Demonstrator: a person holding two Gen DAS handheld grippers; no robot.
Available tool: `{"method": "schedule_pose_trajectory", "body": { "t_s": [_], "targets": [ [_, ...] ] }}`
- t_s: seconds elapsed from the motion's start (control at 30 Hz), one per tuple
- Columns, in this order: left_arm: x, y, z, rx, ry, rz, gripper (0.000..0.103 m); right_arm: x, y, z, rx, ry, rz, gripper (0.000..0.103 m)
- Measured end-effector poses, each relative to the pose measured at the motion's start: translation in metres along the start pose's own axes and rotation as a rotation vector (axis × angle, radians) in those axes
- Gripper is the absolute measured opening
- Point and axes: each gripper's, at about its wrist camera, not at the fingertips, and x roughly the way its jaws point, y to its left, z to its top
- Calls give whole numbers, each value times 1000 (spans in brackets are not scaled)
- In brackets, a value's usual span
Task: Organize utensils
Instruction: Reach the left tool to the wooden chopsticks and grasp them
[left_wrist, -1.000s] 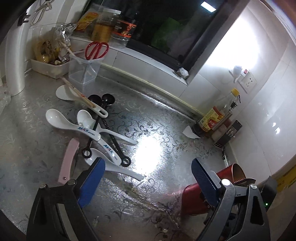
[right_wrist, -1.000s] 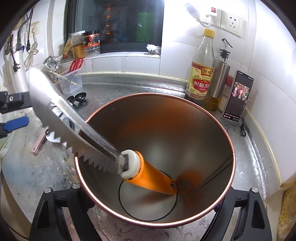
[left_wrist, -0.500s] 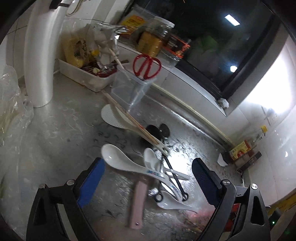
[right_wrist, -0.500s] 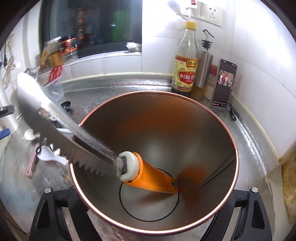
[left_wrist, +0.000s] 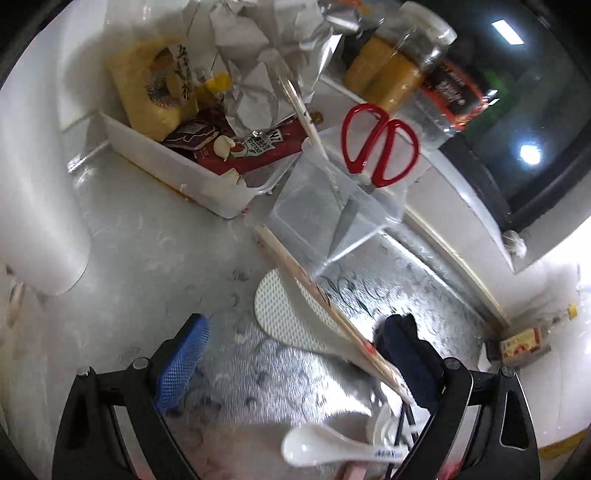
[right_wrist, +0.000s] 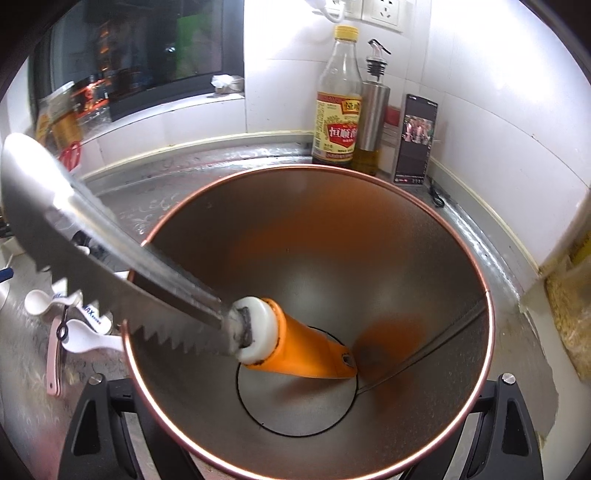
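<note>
My left gripper (left_wrist: 299, 354) is open and empty, low over the counter, its blue pads either side of a white rice paddle (left_wrist: 284, 314) and a pair of chopsticks (left_wrist: 325, 306). A white spoon (left_wrist: 332, 448) lies below them, near the right finger. My right gripper is shut on a copper-rimmed metal cup (right_wrist: 310, 314); its fingertips are hidden by the cup. A serrated knife (right_wrist: 110, 266) with an orange handle (right_wrist: 306, 350) stands in the cup, blade leaning out left. White spoons (right_wrist: 81, 325) and a pink-handled tool (right_wrist: 53, 362) lie left of the cup.
A clear container (left_wrist: 332, 214) holds red scissors (left_wrist: 376, 147) and a chopstick. A white tray (left_wrist: 177, 166) with packets sits behind it, a white cylinder (left_wrist: 33, 206) at left. A vinegar bottle (right_wrist: 338, 110), an oil dispenser (right_wrist: 373, 110) and a phone (right_wrist: 415, 140) stand by the wall.
My left gripper has swung left and forward, from the spoons toward the rice paddle and the clear container. The right gripper has stayed on the cup and shifted slightly left.
</note>
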Motion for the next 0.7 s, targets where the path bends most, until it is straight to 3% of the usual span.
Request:
{"method": "schedule_pose_trajectory", "body": {
  "t_s": [0.2, 0.33, 0.43, 0.53, 0.57, 0.7],
  "targets": [
    [33, -24, 13, 81, 13, 151, 95, 2, 4, 3, 15, 22, -26, 92],
    [56, -31, 20, 80, 43, 200, 93, 4, 6, 7, 16, 29, -35, 92],
    [69, -32, 27, 82, 64, 241, 80, 4, 8, 6, 14, 28, -39, 92],
    [78, -29, 31, 67, 81, 252, 77, 3, 8, 6, 17, 29, -39, 92],
    [78, -30, 32, 74, 71, 260, 68, 3, 8, 6, 17, 29, -39, 92],
    [75, -26, 34, 74, 68, 257, 49, 3, 6, 5, 20, 27, -33, 92]
  ]
}}
